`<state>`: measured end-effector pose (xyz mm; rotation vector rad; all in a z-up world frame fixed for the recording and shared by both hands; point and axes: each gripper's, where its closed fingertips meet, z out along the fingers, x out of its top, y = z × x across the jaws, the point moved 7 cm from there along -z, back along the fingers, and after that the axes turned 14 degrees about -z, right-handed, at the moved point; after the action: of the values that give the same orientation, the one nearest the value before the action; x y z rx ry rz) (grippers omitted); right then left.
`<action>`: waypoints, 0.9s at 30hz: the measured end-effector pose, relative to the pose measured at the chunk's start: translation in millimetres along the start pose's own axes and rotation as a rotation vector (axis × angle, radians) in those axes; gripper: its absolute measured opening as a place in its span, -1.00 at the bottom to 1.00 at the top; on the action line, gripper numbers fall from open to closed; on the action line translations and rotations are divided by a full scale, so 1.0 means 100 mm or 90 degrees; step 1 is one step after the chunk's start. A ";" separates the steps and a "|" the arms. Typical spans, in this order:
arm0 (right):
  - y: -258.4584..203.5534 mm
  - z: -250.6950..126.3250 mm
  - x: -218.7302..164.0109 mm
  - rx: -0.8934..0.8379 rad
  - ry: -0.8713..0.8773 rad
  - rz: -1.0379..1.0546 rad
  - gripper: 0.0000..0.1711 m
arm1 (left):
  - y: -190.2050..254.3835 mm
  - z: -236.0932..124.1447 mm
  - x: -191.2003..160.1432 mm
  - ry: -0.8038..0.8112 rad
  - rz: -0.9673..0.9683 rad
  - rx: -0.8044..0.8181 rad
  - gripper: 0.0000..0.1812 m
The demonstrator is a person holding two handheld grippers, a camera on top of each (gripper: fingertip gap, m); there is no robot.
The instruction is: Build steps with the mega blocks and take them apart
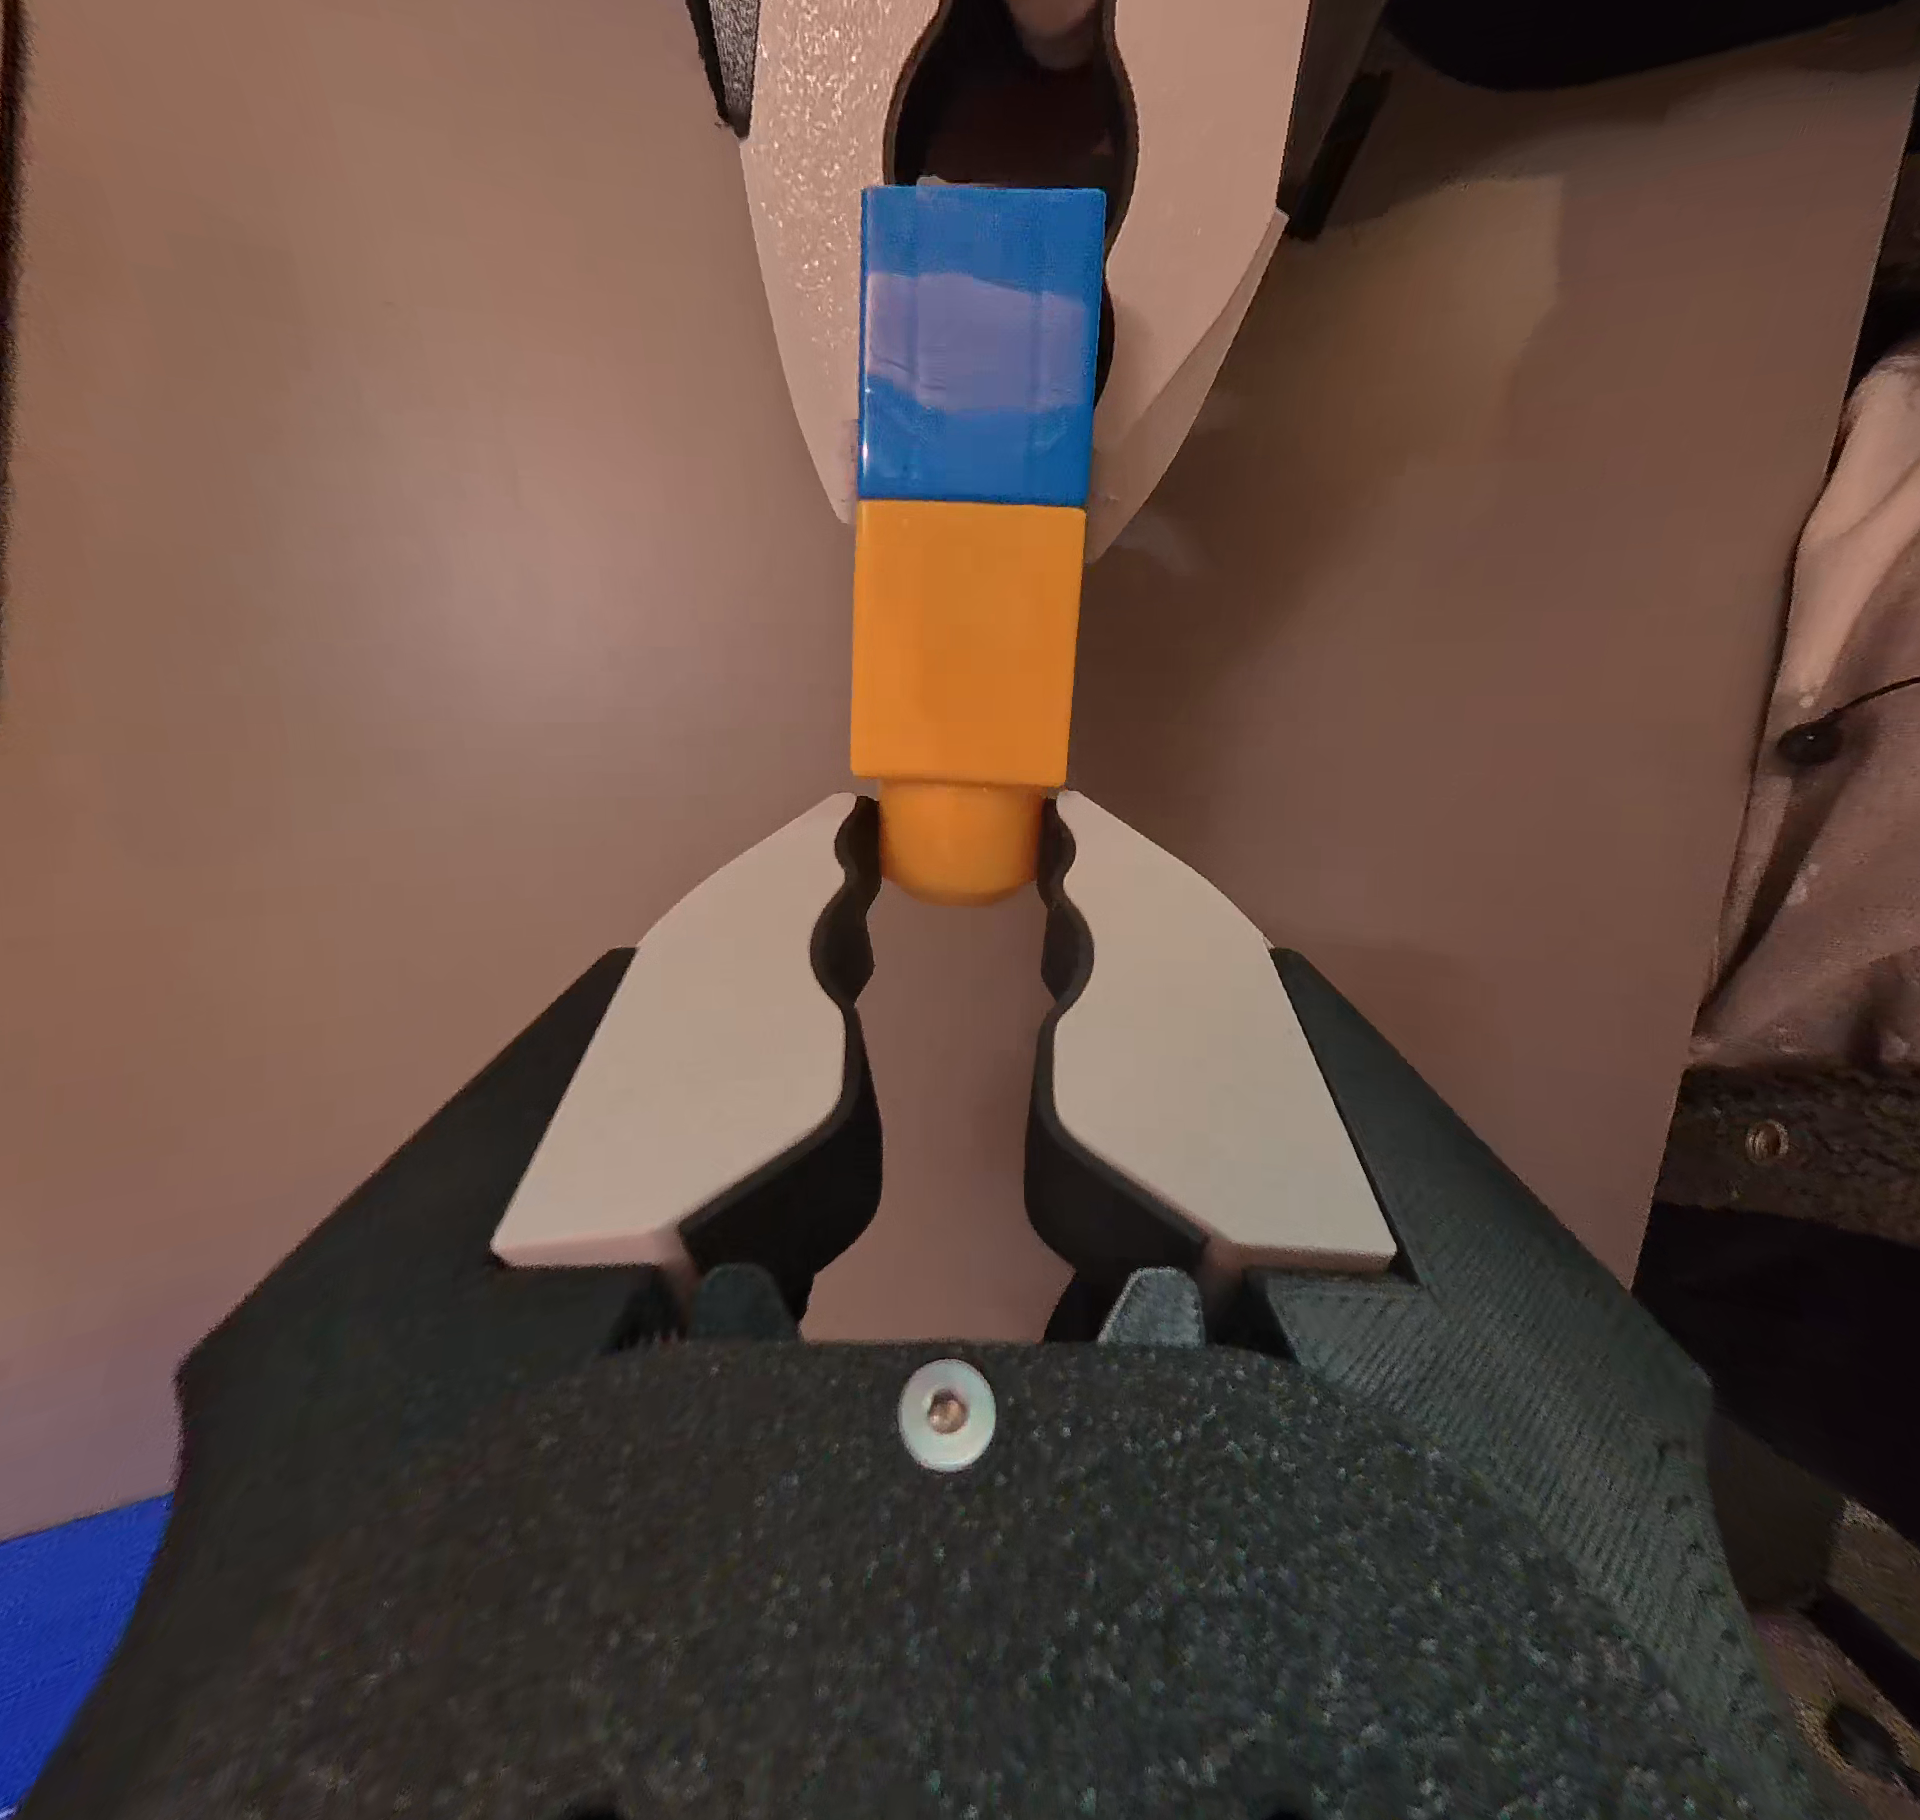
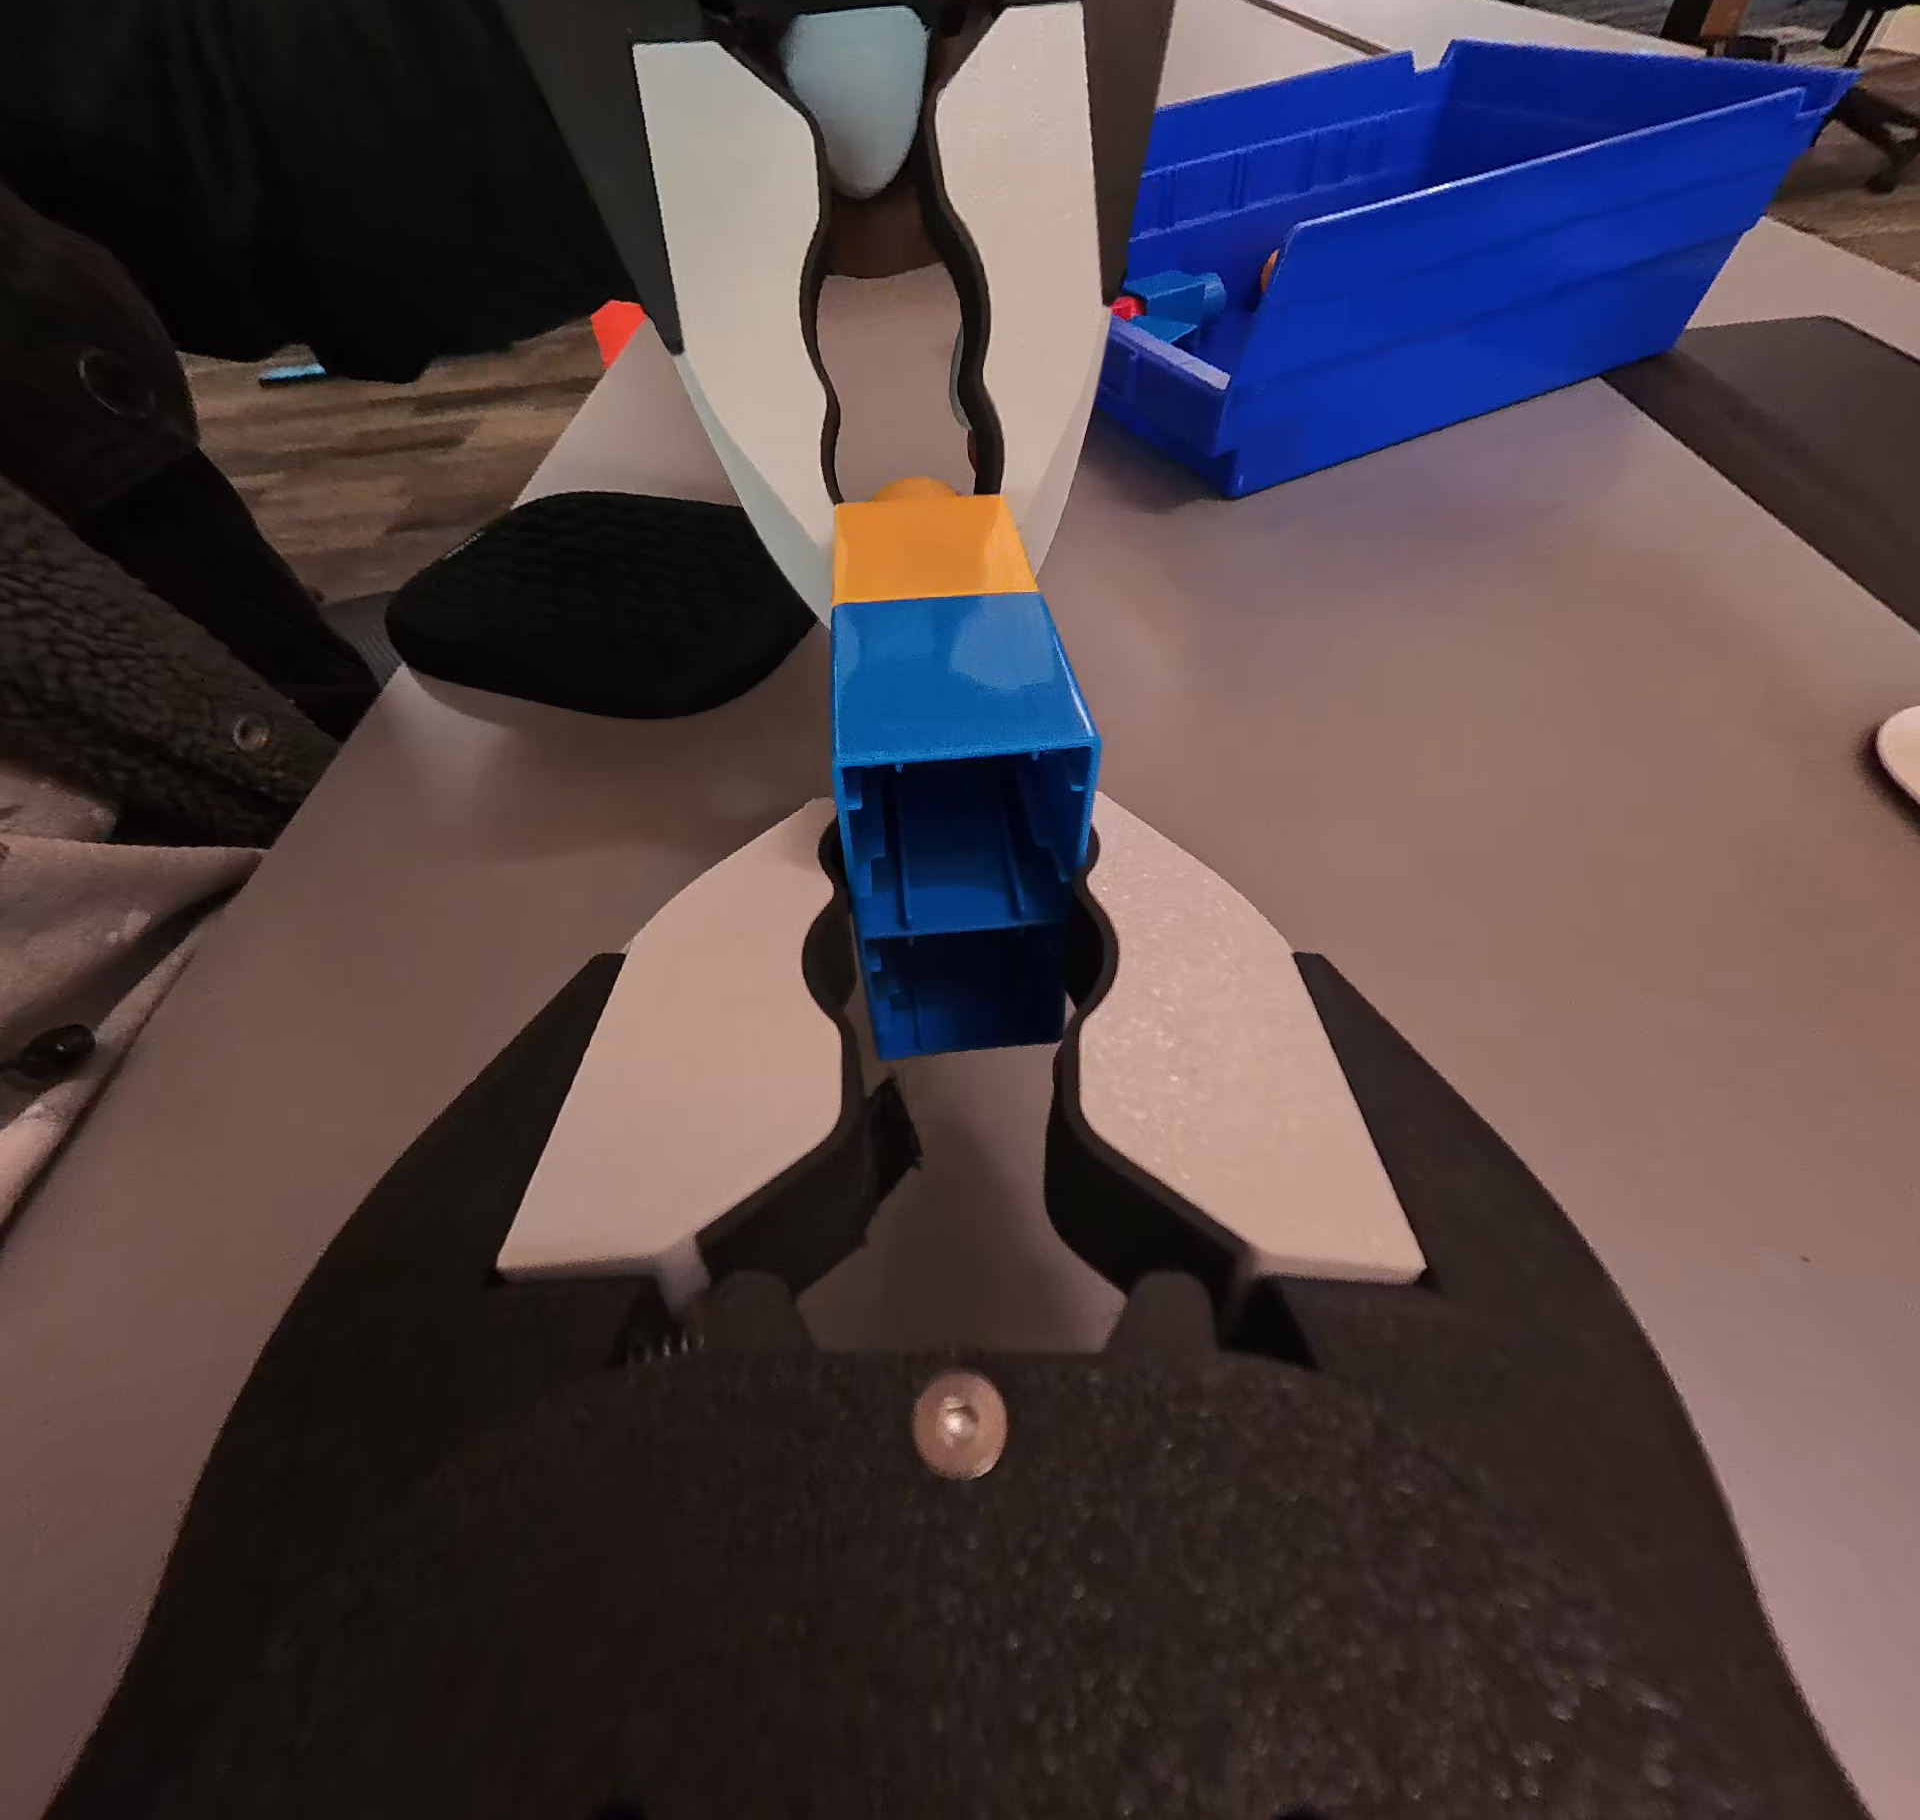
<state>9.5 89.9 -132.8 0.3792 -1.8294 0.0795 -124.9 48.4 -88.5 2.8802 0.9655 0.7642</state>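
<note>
I see my left gripper nearly closed, fingertips pinching stud of orange block. My right gripper narrowed onto open hollow end of blue block, clamping its sides. Orange and blue blocks joined end to end, held in air between both grippers, above grey table. Blue bin on table behind, few blocks inside. Black mesh pad near table edge, on left in right wrist view.

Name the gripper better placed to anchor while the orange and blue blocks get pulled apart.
Right, probably. The right gripper clamps the blue block deep between its fingers; the left gripper only pinches the orange block's stud.
</note>
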 end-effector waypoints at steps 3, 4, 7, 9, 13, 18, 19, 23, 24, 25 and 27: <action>-0.01 0.00 0.01 -0.007 0.001 -0.021 -0.57 | 0.00 0.01 0.00 -0.001 0.004 -0.001 -0.68; -0.01 0.00 0.00 -0.007 0.002 -0.025 -0.57 | 0.01 0.01 0.00 -0.001 0.007 0.000 -0.68; -0.01 -0.01 0.00 -0.008 0.004 -0.030 -0.57 | 0.03 0.02 0.02 0.008 0.010 0.000 -0.68; -0.01 -0.02 0.01 -0.009 0.009 -0.027 -0.57 | 0.02 0.01 0.03 0.016 0.006 -0.005 -0.68; 0.00 -0.02 0.00 -0.009 0.006 -0.028 -0.57 | 0.02 0.02 0.03 0.014 0.008 -0.003 -0.67; 0.02 -0.06 0.05 -0.019 0.021 -0.028 -0.57 | 0.02 -0.04 0.05 0.057 0.016 -0.001 -0.67; 0.02 -0.08 0.07 -0.023 0.029 -0.027 -0.57 | 0.02 -0.06 0.06 0.074 0.021 0.000 -0.67; 0.08 -0.20 0.14 -0.046 0.072 -0.018 -0.57 | 0.01 -0.10 0.08 0.120 0.026 0.017 -0.41; 0.10 -0.25 0.17 -0.052 0.091 -0.012 -0.57 | 0.01 -0.10 0.10 0.141 0.018 0.012 -0.39; 0.11 -0.29 0.20 -0.059 0.114 -0.005 -0.57 | 0.00 -0.10 0.11 0.164 0.012 0.005 -0.37; 0.15 -0.38 0.26 -0.074 0.172 0.012 -0.57 | 0.01 -0.10 0.15 0.224 0.003 -0.017 -0.36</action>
<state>33.7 107.7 -94.7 0.2563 -1.5624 0.0352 -118.6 55.1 -73.4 2.7782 0.9631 1.3054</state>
